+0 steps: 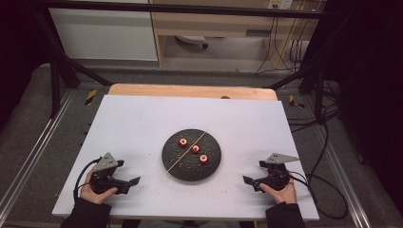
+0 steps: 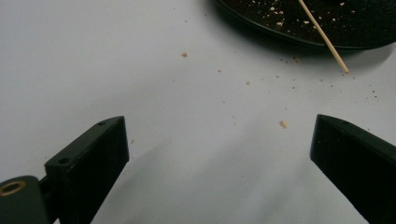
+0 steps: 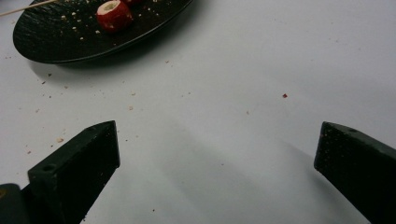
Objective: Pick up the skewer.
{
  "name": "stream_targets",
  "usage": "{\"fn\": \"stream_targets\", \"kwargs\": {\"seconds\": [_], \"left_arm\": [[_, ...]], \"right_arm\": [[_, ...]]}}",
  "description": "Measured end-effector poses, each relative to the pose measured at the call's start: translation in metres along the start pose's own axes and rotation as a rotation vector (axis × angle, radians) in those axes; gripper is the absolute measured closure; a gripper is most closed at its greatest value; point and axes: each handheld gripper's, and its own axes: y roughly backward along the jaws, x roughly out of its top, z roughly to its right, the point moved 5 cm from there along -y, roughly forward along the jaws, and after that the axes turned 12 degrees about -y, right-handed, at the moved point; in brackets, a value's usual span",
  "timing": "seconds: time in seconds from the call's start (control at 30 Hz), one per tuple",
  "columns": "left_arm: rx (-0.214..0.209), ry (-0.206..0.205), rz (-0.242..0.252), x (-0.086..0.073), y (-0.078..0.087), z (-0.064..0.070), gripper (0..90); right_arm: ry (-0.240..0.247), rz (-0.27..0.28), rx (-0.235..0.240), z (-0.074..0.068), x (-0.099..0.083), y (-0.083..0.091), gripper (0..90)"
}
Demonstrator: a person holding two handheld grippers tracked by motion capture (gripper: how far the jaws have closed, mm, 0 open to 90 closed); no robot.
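A round black plate (image 1: pixel 177 164) sits mid-table on the white board. Three small red pieces (image 1: pixel 195 148) with pale centres lie on it in a slanted row. A thin wooden skewer (image 1: pixel 179 158) crosses the plate, its lower end past the front left rim. My left gripper (image 1: pixel 134 181) rests at the front left, open, jaws pointing toward the plate. My right gripper (image 1: pixel 248 180) rests at the front right, open too. In the left gripper view the skewer tip (image 2: pixel 337 59) juts over the plate rim (image 2: pixel 261 27). The right gripper view has one red piece (image 3: pixel 113 14) on the plate (image 3: pixel 56 42).
Crumbs (image 2: pixel 283 124) are scattered on the white board (image 1: pixel 133 128) around the plate. The board lies on a wooden table (image 1: pixel 190 90) inside a black frame. Cables (image 1: pixel 328 142) trail on the floor at the right.
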Motion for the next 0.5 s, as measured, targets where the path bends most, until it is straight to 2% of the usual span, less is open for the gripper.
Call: {"fn": "stream_targets", "kwargs": {"seconds": [0.5], "left_arm": [[-0.009,-0.018,-0.001,0.0084,-0.0019,0.0076,4.2]], "right_arm": [[-0.003,-0.004,-0.001,-0.0004,-0.0005,-0.0006,0.8]]}}
